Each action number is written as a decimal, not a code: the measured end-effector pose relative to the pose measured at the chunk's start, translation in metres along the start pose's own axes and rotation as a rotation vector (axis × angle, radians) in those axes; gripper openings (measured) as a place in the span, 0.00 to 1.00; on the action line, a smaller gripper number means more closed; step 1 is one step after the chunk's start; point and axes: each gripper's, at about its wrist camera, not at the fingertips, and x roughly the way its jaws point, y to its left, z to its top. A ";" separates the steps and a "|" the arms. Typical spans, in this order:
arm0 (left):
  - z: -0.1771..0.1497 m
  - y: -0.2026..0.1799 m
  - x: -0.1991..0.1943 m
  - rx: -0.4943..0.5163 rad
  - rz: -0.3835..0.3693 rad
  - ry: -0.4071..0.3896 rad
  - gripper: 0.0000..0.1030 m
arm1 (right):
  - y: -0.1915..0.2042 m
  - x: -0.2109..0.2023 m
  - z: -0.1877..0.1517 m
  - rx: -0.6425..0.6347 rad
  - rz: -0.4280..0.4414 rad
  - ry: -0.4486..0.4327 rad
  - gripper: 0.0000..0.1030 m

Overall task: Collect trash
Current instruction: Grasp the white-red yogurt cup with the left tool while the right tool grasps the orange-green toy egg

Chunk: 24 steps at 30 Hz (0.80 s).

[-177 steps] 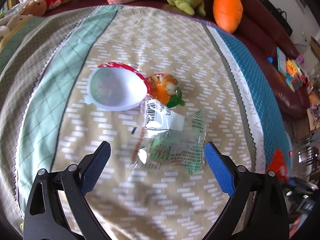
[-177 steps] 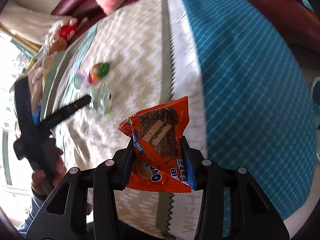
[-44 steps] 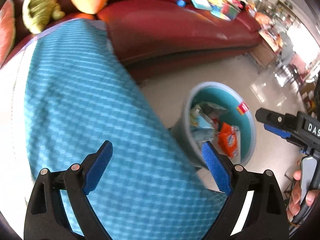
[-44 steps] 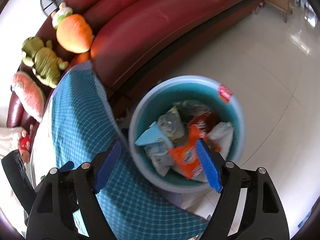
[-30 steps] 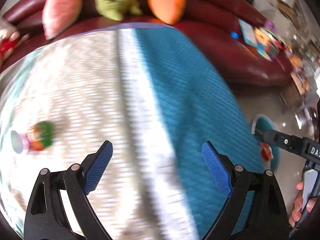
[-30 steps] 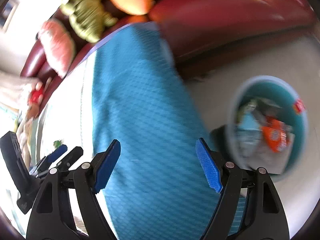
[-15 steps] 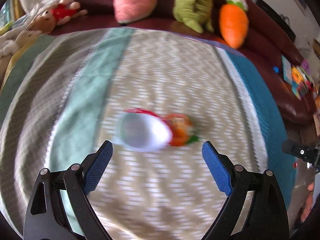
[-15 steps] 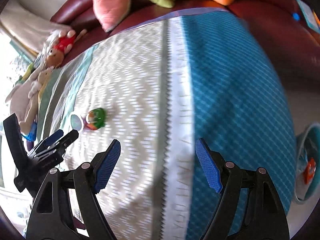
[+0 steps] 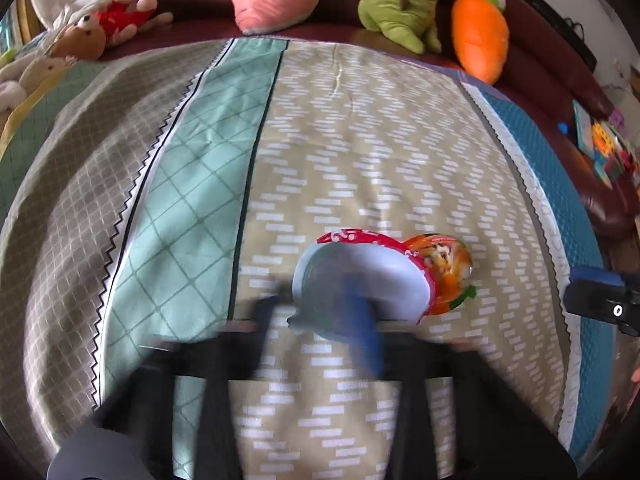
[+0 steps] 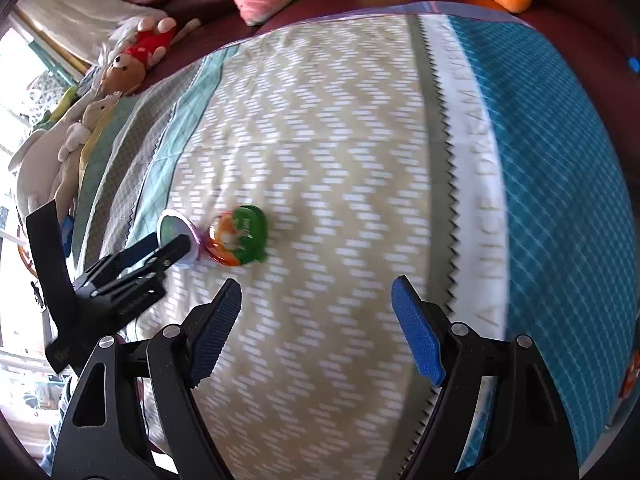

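the left claw [image 10: 176,246] is closing right now, its fingers blurred in its own view, with the peeled white lid [image 9: 360,288] of a small cup lying at its tips; whether the pads are already pinching that lid i cannot tell. the cup [image 10: 236,240], orange and green, is lying on its side on the tan zigzag stripe of the patterned blanket [image 9: 360,140], its lid flapping toward the left claw. the right claw [image 10: 316,320] is hanging wide open above the same stripe, empty, with the cup up and to its left.

what could go wrong, as i judge it: the lid is thin and looks only partly attached, so a pinch on it alone could be tearing it free and leaving the cup behind, or the cup could be swinging and dropping on the way to the bin. the fingers could also be nipping a fold of blanket along with the lid and dragging the cloth up.
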 end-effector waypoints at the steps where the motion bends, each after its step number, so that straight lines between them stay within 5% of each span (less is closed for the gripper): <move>1: 0.000 0.002 -0.001 -0.009 -0.016 0.003 0.12 | 0.005 0.004 0.002 -0.008 0.004 0.001 0.72; 15: -0.014 0.066 -0.029 -0.156 0.044 -0.013 0.10 | 0.070 0.060 0.022 -0.206 0.009 -0.005 0.70; 16: -0.015 0.065 -0.029 -0.156 0.045 -0.011 0.10 | 0.073 0.064 0.023 -0.220 0.002 -0.002 0.69; 18: -0.018 0.064 -0.029 -0.156 0.045 -0.008 0.10 | 0.076 0.073 0.021 -0.235 -0.001 0.011 0.51; 24: -0.018 0.038 -0.035 -0.116 0.020 -0.021 0.10 | 0.073 0.067 0.013 -0.236 -0.001 -0.010 0.47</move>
